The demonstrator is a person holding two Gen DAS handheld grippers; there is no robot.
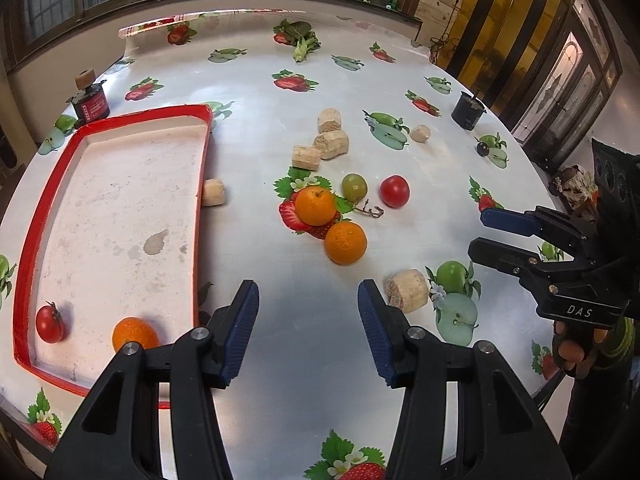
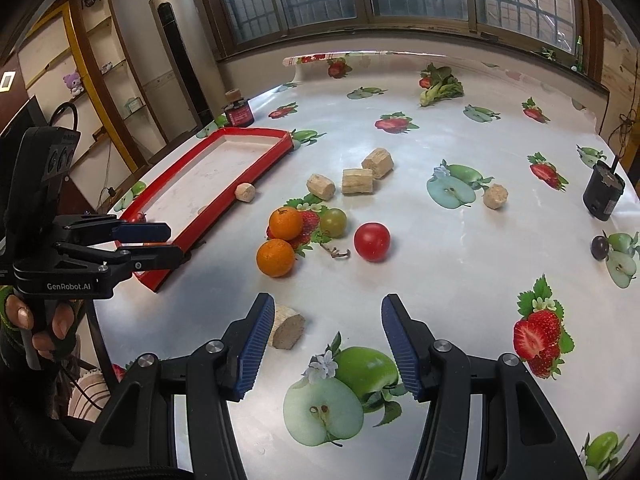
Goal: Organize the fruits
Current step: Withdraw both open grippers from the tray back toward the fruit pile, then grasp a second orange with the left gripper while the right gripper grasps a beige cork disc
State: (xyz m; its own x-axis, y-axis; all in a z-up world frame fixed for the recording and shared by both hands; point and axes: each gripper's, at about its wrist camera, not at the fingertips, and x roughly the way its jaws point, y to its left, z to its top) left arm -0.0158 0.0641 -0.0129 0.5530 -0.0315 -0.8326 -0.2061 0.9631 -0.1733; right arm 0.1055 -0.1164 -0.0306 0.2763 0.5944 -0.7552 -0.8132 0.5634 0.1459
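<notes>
A red-rimmed tray (image 1: pixel 202 184) lies at the left of the table, with a red tomato (image 1: pixel 50 324) and an orange (image 1: pixel 134 334) in its near end. On the cloth sit two oranges (image 1: pixel 315 206) (image 1: pixel 345 243), a green fruit (image 1: pixel 354 187), a red tomato (image 1: pixel 394 191) and a dark grape (image 1: pixel 483 148). My left gripper (image 1: pixel 308 302) hovers open and empty beside the tray's near right corner. My right gripper (image 2: pixel 326 322) is open and empty too, a short way in front of the near orange (image 2: pixel 276 257) and the tomato (image 2: pixel 372 241). The tray (image 2: pixel 224 206) is to its left.
Several tan cork-like cylinders (image 1: pixel 330 144) lie scattered, one (image 2: pixel 286 326) close to my right gripper's left finger. A leafy green (image 1: pixel 302 42) lies far back. A dark can (image 1: pixel 467 111) stands at the right, a red-labelled one (image 1: pixel 91 103) behind the tray. The table edge runs close on the right.
</notes>
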